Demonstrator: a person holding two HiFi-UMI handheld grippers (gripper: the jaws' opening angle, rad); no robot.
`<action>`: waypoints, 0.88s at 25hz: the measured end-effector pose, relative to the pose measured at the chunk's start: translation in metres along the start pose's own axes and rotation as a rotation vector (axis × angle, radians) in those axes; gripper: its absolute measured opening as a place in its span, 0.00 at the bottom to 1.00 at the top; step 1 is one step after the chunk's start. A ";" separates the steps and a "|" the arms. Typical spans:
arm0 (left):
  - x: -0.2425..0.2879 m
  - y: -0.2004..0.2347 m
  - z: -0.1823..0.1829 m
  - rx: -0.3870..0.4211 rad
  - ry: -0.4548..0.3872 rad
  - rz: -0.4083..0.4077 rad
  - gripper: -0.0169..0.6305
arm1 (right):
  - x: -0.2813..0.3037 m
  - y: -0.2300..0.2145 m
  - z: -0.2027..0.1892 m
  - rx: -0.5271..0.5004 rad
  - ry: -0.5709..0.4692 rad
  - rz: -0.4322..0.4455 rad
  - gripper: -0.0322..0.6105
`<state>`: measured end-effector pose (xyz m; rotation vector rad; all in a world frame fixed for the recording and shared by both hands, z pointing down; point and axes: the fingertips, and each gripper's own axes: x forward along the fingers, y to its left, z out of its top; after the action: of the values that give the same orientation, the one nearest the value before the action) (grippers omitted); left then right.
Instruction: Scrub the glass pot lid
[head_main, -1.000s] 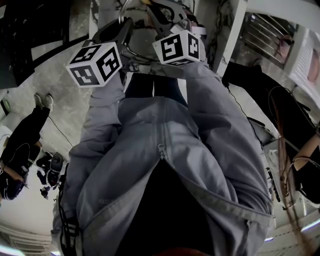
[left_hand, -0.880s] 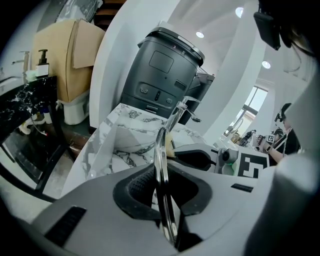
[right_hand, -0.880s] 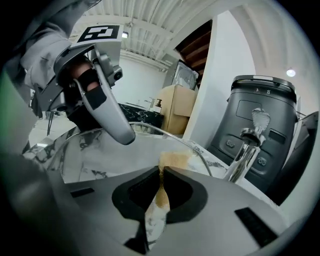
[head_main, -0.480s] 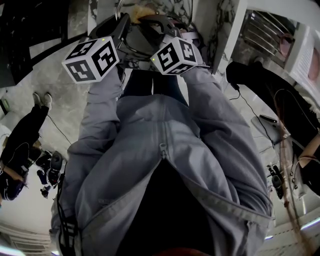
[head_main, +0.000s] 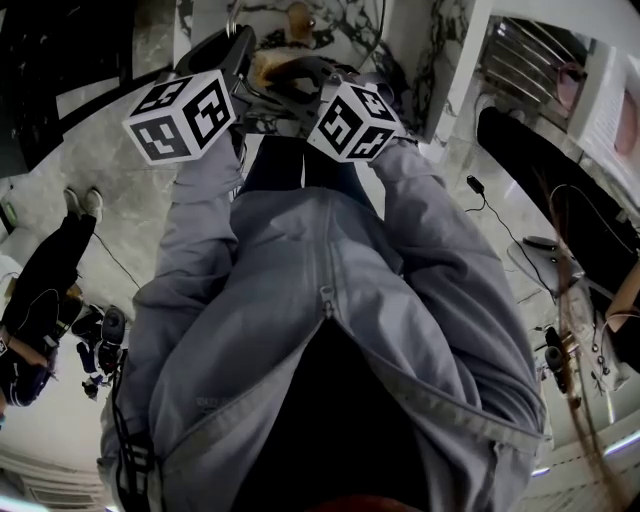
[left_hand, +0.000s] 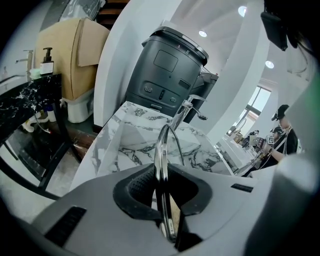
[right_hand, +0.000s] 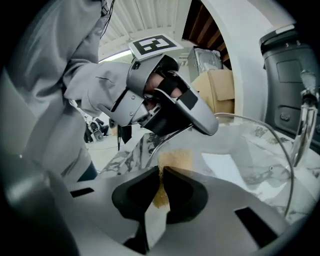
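The glass pot lid (left_hand: 161, 150) stands edge-on over the marble sink, and my left gripper (left_hand: 161, 186) is shut on its metal rim. From the right gripper view the lid (right_hand: 250, 155) is a clear disc, with the left gripper (right_hand: 202, 125) clamped on its upper left edge. My right gripper (right_hand: 161, 186) is shut on a tan sponge (right_hand: 176, 160), which lies against the near face of the glass. In the head view both marker cubes show at the top, the left (head_main: 180, 115) and the right (head_main: 350, 118), with the sponge (head_main: 268, 68) between the grippers.
A marble sink basin (left_hand: 145, 142) with a chrome faucet (left_hand: 184, 111) lies below the lid. A dark grey machine (left_hand: 165, 65) stands behind it. My grey jacket (head_main: 320, 330) fills most of the head view. A person (head_main: 40, 290) crouches on the floor at far left.
My right gripper has swung in and down toward the left one, bringing the sponge up to the lid. The left gripper and the lid have stayed where they were.
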<state>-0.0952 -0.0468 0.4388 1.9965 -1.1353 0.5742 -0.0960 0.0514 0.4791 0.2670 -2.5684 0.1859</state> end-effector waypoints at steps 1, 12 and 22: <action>-0.001 0.000 -0.001 0.004 0.002 0.001 0.13 | 0.001 0.006 -0.001 0.003 0.009 0.043 0.12; -0.003 0.002 -0.002 0.036 0.005 0.000 0.13 | -0.012 0.018 0.006 0.188 -0.049 0.235 0.12; -0.001 0.002 -0.003 0.046 0.014 -0.003 0.13 | -0.057 -0.022 0.034 0.191 -0.139 0.107 0.12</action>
<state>-0.0978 -0.0447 0.4405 2.0292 -1.1197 0.6171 -0.0609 0.0322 0.4218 0.2202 -2.7072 0.4688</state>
